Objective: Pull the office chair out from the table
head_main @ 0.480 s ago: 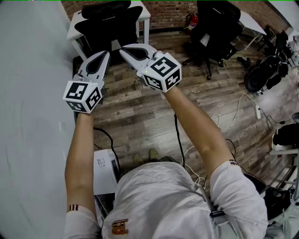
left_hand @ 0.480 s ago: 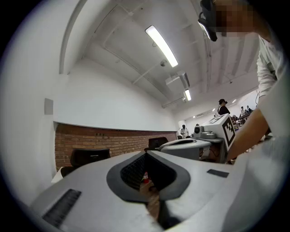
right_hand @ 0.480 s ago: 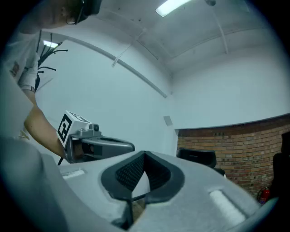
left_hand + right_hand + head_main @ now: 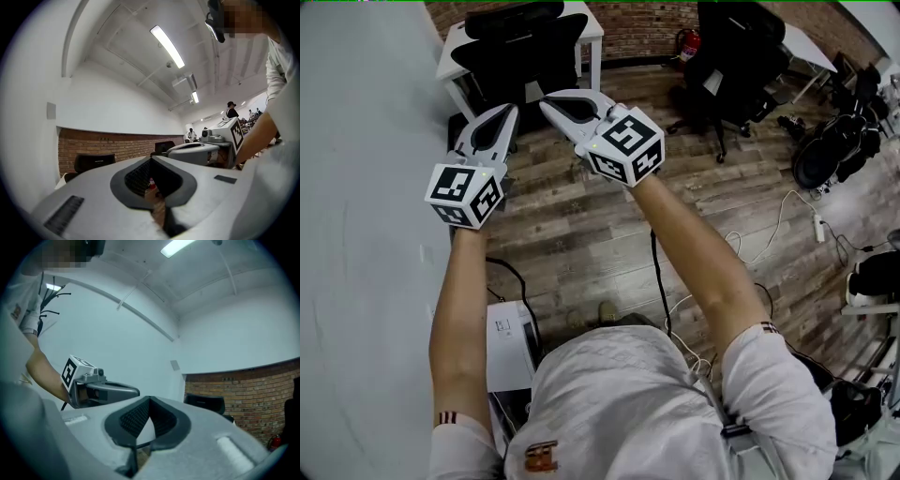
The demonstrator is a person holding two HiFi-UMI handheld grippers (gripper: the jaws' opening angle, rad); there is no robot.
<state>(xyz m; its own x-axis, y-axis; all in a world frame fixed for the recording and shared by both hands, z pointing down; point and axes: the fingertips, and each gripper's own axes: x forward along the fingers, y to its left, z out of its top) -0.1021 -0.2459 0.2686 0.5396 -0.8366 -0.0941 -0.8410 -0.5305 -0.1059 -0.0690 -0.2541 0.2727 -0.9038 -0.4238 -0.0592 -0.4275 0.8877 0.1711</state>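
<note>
A black office chair (image 4: 517,45) stands pushed in under a white table (image 4: 592,26) at the far end of the wooden floor. Its dark backrest (image 4: 93,162) shows against the brick wall in the left gripper view, and as the backrest (image 4: 204,404) in the right gripper view. I hold both grippers out level, side by side, short of the chair. My left gripper (image 4: 508,111) is shut with nothing in its jaws. My right gripper (image 4: 548,99) is shut and empty too. Each gripper sees the other beside it: the right one (image 4: 197,152) and the left one (image 4: 105,390).
A pale wall (image 4: 366,187) runs along the left. A second black office chair (image 4: 731,56) stands at the top right, more chairs (image 4: 830,150) further right. Cables and a power strip (image 4: 816,223) lie on the floor. A white box (image 4: 511,342) sits by my feet.
</note>
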